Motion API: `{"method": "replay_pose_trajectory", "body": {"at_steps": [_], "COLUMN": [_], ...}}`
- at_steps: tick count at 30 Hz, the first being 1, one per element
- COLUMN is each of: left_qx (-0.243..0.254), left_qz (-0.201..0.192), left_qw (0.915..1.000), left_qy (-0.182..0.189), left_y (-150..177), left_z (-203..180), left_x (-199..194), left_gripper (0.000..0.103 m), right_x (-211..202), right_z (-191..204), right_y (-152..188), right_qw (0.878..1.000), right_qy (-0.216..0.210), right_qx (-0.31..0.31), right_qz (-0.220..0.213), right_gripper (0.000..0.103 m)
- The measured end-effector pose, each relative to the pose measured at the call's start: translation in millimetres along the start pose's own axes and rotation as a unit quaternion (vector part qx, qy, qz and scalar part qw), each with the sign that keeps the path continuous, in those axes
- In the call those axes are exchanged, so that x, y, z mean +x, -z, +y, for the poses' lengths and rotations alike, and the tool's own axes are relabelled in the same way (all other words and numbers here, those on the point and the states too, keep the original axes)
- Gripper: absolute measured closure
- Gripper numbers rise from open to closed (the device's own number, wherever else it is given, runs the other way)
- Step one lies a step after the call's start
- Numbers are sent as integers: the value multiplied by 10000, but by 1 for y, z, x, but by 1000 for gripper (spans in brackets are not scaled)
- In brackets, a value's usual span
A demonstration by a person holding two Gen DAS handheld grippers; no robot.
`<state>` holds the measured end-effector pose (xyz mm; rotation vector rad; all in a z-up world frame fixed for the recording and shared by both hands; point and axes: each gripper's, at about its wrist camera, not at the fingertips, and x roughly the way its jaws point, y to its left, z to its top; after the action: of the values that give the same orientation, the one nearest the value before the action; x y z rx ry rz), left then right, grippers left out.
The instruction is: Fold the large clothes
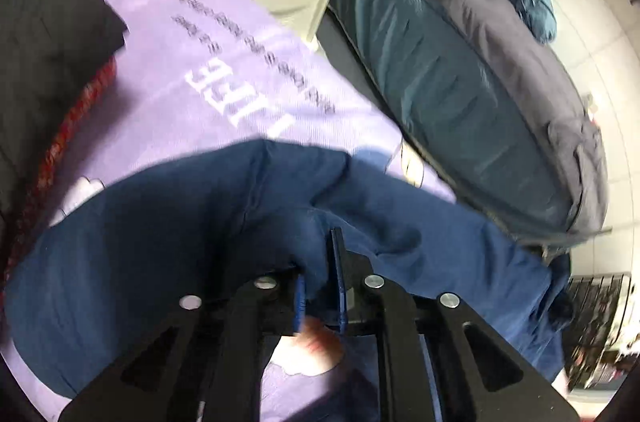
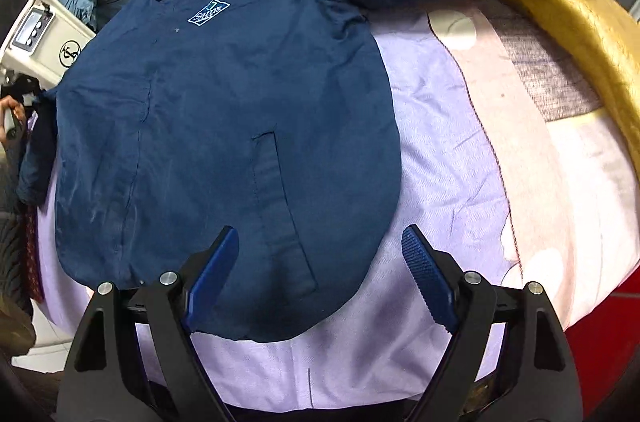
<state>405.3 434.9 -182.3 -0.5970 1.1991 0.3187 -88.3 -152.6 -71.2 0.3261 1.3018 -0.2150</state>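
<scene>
Folding's barely started: navy blue zip-up jacket (image 2: 224, 110) lies flat, front up, on the lilac bedspread (image 2: 440, 158). Left gripper (image 1: 320, 286) pinches its sleeve fabric; right gripper (image 2: 320, 262) hovers wide open over the hem.

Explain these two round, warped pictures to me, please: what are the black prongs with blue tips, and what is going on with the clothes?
No robot here: a person holds a two-fingered gripper in each hand, and each one carries a wide-angle camera that bends the view.

The right-hand camera looks down on a navy blue zip-up jacket spread flat on a lilac and pink blanket, with one sleeve stretched out. The right gripper is open, hovering over the jacket's hem and holding nothing.

The left-hand camera sits very close. The left gripper is shut on a fold of the same jacket. Behind it lie a purple shirt with white lettering and a teal and grey padded coat.
</scene>
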Motion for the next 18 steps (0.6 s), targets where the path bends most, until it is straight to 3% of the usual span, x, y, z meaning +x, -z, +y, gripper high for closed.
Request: {"method": "replay_pose_trajectory", "body": {"at_steps": [1,2,3,4,6,10,13,16,18], "left_qx": [127,311,467,606,848,1288,1577,1308,881], "left_qz": [-11,23,52,16,-76,-92,82,418,715], "left_qw": [9999,9995,9984,9969,9941,9854,9810,9849,9881], "left_qy": [-1,109,317,508,677,1106,1128,1050,1037], "left_y": [6,12,19,28,43,84,129,172,205], "left_z": [-1,-4,-6,-6,-7,0,21,62,91], "left_x": [0,-1,-6,-16,-35,-71,-86,-84,-78], "left_gripper": [71,47,34,29,9,6,6,7,7], "right_x": [1,2,3,3,1,5,16,39,54], "right_z": [0,-2,-3,-4,-9,-34,-56,-68,-68], "right_y": [0,1,1,0,-1,-9,-16,-17,-12], "right_qw": [10000,10000,10000,10000,9999,9997,9976,9945,9936], "right_qy": [6,17,29,52,122,-2,-455,-892,-1023], "right_qx": [10,21,17,3,15,256,510,492,307], "right_qz": [23,44,48,38,-13,-5,58,235,372], "right_gripper": [20,20,20,20,20,20,20,20,20]}}
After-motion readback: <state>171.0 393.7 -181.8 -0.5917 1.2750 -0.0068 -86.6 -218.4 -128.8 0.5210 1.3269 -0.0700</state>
